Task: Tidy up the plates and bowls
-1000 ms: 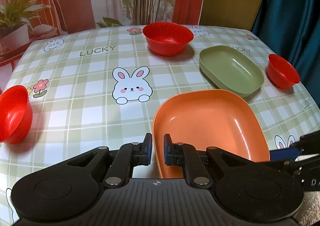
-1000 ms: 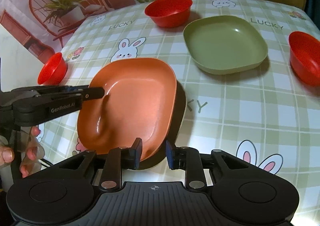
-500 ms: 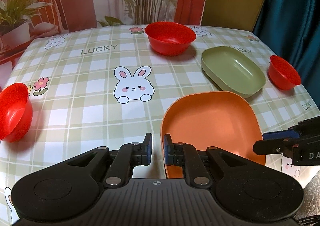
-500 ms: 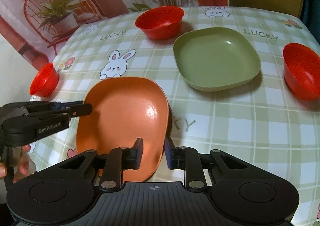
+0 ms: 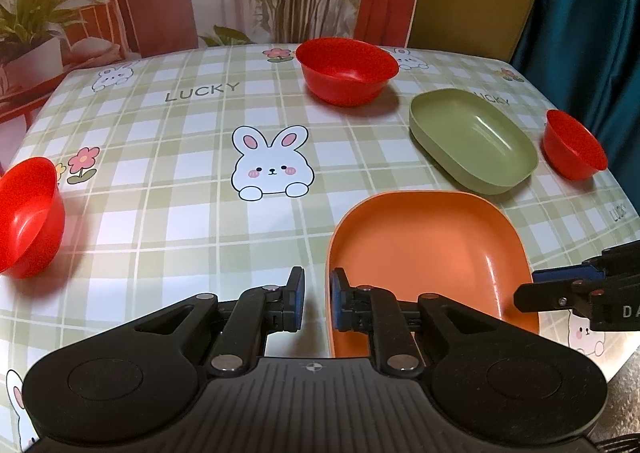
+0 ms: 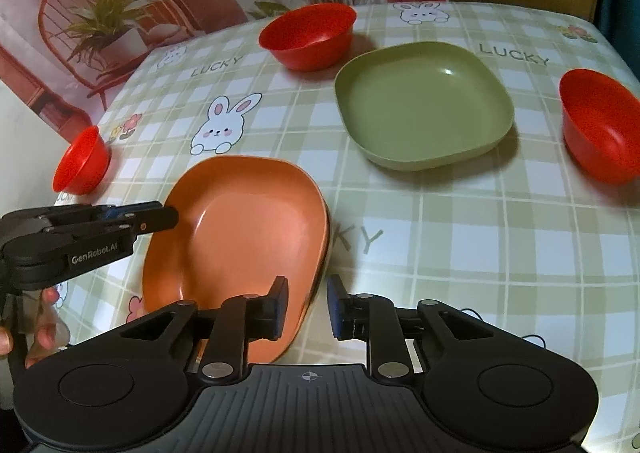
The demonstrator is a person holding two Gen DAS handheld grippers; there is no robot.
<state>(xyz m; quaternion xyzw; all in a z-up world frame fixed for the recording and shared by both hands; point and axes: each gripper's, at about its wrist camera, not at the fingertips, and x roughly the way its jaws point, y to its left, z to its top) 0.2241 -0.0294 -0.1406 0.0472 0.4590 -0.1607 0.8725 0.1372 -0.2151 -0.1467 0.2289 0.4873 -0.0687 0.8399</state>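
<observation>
An orange square plate lies flat on the checked tablecloth near the front edge; it also shows in the right wrist view. My left gripper is open at its left rim, with the rim between the fingers. My right gripper is open at its right rim, one finger over the plate, one outside. A green square plate sits behind. A large red bowl stands at the back. Small red bowls stand at the far right and far left.
The table ends close behind my grippers and at the right near a dark teal curtain. A printed backdrop with a chair and plant hangs behind the table. The person's fingers show below the left gripper.
The orange plate was tilted up off the table and now lies flat. Both grippers have widened around its rims, the right one most clearly, and both have drawn back slightly.
</observation>
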